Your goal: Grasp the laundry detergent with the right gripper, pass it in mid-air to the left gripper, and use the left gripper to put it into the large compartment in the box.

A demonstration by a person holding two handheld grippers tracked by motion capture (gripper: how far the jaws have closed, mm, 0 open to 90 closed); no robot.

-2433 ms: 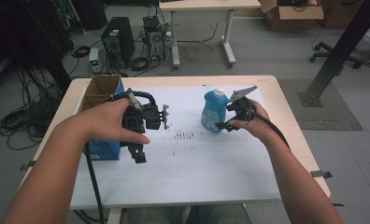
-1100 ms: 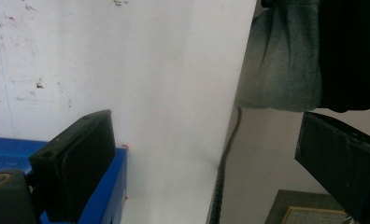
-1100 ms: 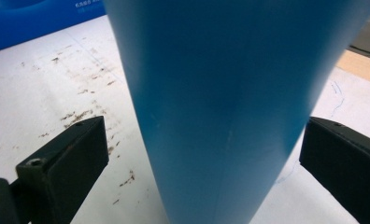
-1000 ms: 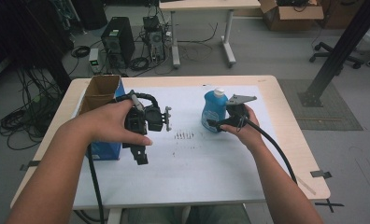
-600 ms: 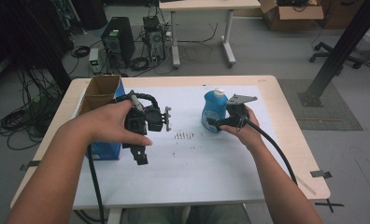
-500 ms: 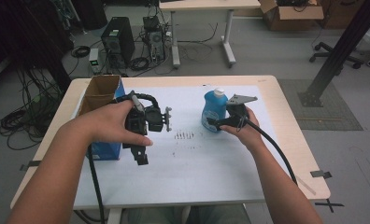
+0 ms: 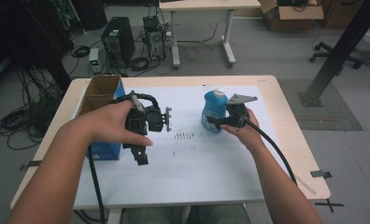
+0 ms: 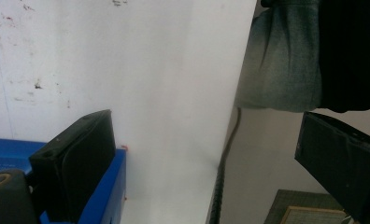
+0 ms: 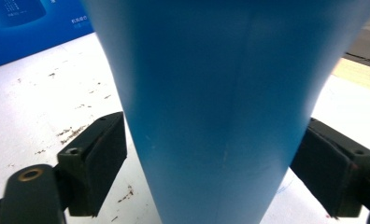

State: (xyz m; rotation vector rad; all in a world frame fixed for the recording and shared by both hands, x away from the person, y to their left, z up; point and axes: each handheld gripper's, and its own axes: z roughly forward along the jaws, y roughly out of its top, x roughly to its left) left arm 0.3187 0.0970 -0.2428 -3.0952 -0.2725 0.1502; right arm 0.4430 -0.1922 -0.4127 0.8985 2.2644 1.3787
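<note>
Straddling the blue bottle (image 7: 214, 111) with jaws spread, right gripper (image 7: 220, 122) not visibly pinching it. Standing upright on white paper (image 7: 197, 158), right of blue box (image 7: 103, 149). Probably smooth plastic, slippery, slightly yielding; best taken low on the body. Left of bottle, left gripper (image 7: 167, 119) spread, empty.
</note>
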